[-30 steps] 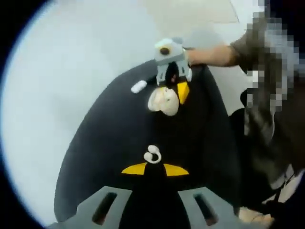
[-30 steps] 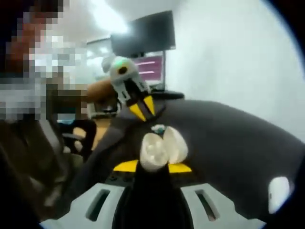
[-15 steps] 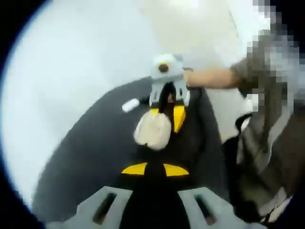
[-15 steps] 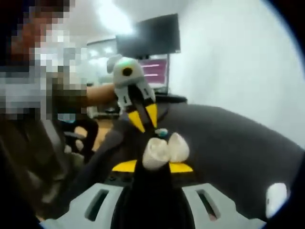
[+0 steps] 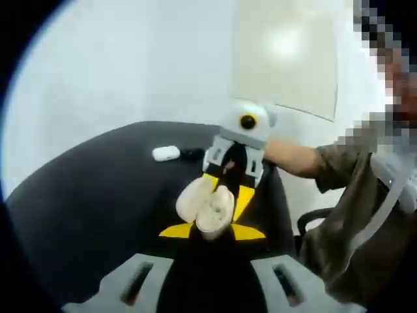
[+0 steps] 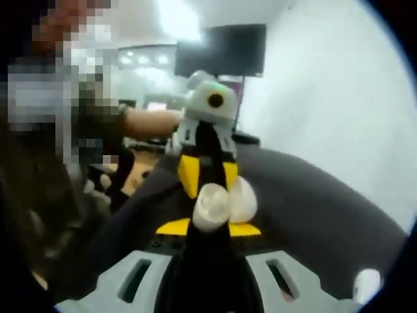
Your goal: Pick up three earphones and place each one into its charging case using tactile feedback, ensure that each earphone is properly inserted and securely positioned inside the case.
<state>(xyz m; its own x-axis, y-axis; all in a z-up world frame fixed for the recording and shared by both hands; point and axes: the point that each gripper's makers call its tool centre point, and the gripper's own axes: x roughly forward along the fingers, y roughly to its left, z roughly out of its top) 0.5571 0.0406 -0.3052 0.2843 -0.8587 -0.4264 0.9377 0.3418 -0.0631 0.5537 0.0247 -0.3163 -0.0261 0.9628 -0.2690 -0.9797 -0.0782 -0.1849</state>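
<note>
Centrally, right gripper jaws pinching open charging case, left gripper jaws unclear.

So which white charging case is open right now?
The open charging case held in the right gripper, lid flipped up, between both grippers. The closed case lies shut on the black table farther off.

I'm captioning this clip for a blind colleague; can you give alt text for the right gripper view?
An open white charging case is clamped in the right tool over a black table. The left tool, held by a person's hand, meets it head-on. A small white object lies at lower right.
</note>
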